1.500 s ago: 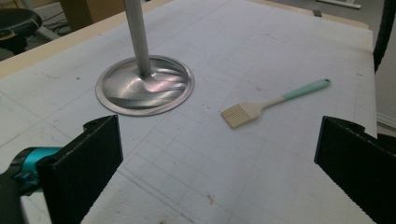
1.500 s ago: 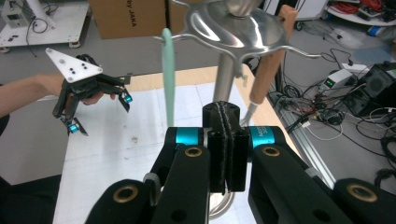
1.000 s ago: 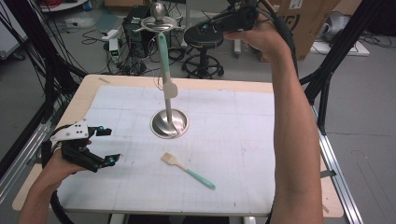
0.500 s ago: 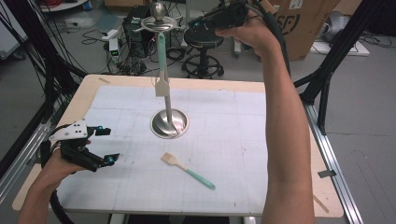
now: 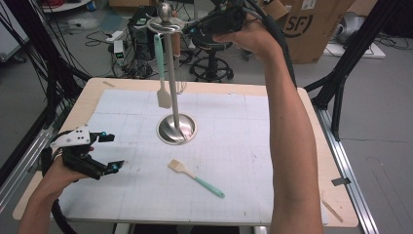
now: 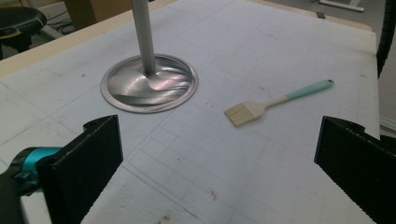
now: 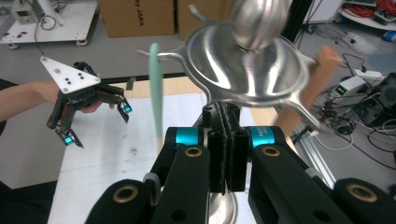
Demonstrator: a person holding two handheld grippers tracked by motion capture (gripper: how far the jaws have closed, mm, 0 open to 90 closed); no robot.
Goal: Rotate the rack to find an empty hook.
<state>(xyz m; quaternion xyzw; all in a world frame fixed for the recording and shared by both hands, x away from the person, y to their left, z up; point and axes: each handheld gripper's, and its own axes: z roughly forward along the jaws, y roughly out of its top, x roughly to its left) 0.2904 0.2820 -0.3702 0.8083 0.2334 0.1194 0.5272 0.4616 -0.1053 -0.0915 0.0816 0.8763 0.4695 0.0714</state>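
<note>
A steel utensil stand (image 5: 176,129) rises from its round base mid-table to a hooked top disc (image 7: 243,60). From one hook hangs a spatula (image 5: 161,73) with a mint handle (image 7: 155,93). A brush (image 5: 195,178) with a mint handle lies flat in front of the base, and shows ahead of my left gripper (image 6: 261,105). My left gripper (image 5: 113,152) rests at the table's near left, jaws wide open and empty (image 6: 219,154). My right gripper (image 5: 190,28) is held high beside the stand's top, its pads pressed together with nothing between them (image 7: 226,140).
A white gridded mat (image 5: 243,146) covers the wooden table (image 5: 311,126). Behind the table are a stool (image 5: 209,63), cardboard boxes (image 5: 302,29) and cables on the floor. Black frame posts (image 5: 341,73) stand at the right and left.
My right hand has moved left, from well right of the stand to right beside its top. The hanging spatula has shifted slightly left. The left gripper and the brush have not moved.
</note>
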